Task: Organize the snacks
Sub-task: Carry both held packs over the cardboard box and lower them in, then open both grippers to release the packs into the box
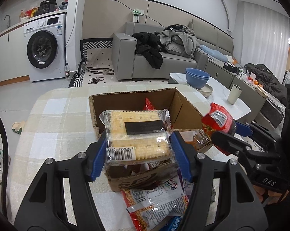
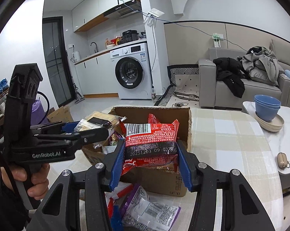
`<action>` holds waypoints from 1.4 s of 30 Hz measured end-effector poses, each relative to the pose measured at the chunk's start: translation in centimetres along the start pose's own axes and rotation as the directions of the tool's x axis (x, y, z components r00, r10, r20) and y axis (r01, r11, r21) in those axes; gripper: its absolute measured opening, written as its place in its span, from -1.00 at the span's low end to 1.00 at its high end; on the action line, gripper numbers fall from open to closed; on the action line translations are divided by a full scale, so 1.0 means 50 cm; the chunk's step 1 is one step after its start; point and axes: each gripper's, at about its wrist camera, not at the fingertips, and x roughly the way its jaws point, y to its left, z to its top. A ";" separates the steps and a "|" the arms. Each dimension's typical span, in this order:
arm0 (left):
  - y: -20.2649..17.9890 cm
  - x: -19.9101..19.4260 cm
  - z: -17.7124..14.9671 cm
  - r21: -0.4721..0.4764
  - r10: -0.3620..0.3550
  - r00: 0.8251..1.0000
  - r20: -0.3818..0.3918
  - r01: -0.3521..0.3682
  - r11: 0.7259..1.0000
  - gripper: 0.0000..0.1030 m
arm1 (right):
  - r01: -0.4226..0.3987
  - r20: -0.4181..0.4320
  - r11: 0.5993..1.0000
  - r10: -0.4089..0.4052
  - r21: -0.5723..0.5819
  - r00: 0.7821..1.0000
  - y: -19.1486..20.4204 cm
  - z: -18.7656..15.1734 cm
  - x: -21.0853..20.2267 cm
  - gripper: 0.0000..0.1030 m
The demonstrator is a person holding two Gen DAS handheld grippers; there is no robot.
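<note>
Left gripper point(image 1: 138, 148) clamps a yellow cracker pack point(image 1: 137, 132); right gripper point(image 2: 150, 161) clamps a red snack packet point(image 2: 150, 136), both over the cardboard box point(image 2: 183, 134). Loose packets point(image 1: 156, 198), possibly noodles, crowd the checked surface point(image 1: 54, 119).

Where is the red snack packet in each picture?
Left wrist view: the red snack packet is at the right edge, gripped by the right tool, beside the cardboard box.
Right wrist view: the packet is in the centre foreground, above the box.
Shared landmark: the washing machine behind.
</note>
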 end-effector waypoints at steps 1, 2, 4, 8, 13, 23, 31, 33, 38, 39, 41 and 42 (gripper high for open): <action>-0.001 0.009 -0.001 0.002 0.000 1.000 -0.007 0.000 1.000 0.18 | 0.004 -0.007 1.000 -0.004 -0.001 1.000 -0.001 0.000 0.007 0.00; -0.002 0.018 -0.002 0.005 -0.004 1.000 -0.017 0.004 1.000 0.18 | 0.009 -0.019 1.000 -0.009 -0.006 1.000 0.000 -0.002 0.019 0.00; -0.003 0.037 -0.005 0.015 -0.001 0.999 -0.036 0.001 1.000 0.18 | 0.016 -0.030 1.000 -0.016 -0.012 0.999 0.001 -0.005 0.034 0.00; 0.000 0.052 -0.008 0.001 -0.012 0.999 -0.034 0.012 1.000 0.19 | 0.022 -0.039 1.000 -0.022 -0.015 0.999 -0.001 -0.005 0.055 0.00; 0.009 0.077 -0.007 -0.006 0.004 0.999 -0.045 -0.005 1.000 0.19 | 0.041 -0.056 0.999 -0.041 -0.015 0.998 -0.012 0.004 0.092 0.00; -0.017 0.105 -0.016 0.081 0.058 0.998 -0.035 -0.055 0.995 0.17 | 0.027 -0.114 0.996 -0.036 -0.086 0.993 -0.013 0.002 0.117 0.07; -0.016 0.110 -0.015 0.122 0.048 0.998 -0.042 -0.043 0.992 0.17 | 0.006 -0.152 0.998 -0.015 -0.062 0.988 -0.025 0.007 0.114 0.07; -0.017 0.110 -0.015 0.119 0.048 0.998 -0.043 -0.043 0.992 0.17 | 0.010 -0.148 0.998 -0.020 -0.067 0.989 -0.026 0.005 0.113 0.07; -0.015 0.104 -0.016 0.103 0.013 0.998 -0.057 -0.007 0.995 0.29 | 0.018 -0.083 0.992 -0.028 -0.122 0.996 0.007 -0.011 0.092 0.74; -0.011 0.097 -0.017 0.097 0.002 0.998 -0.059 0.004 0.995 0.31 | 0.013 -0.075 0.992 -0.022 -0.126 0.997 0.011 -0.013 0.087 0.81; -0.006 0.083 -0.021 0.081 -0.021 0.998 -0.061 0.026 0.996 0.46 | 0.045 -0.053 0.989 -0.053 -0.143 0.997 0.021 -0.022 0.072 0.96; -0.005 0.074 -0.023 0.078 -0.032 0.998 -0.062 0.037 0.996 0.52 | 0.051 -0.045 0.988 -0.058 -0.147 0.997 0.023 -0.024 0.065 0.96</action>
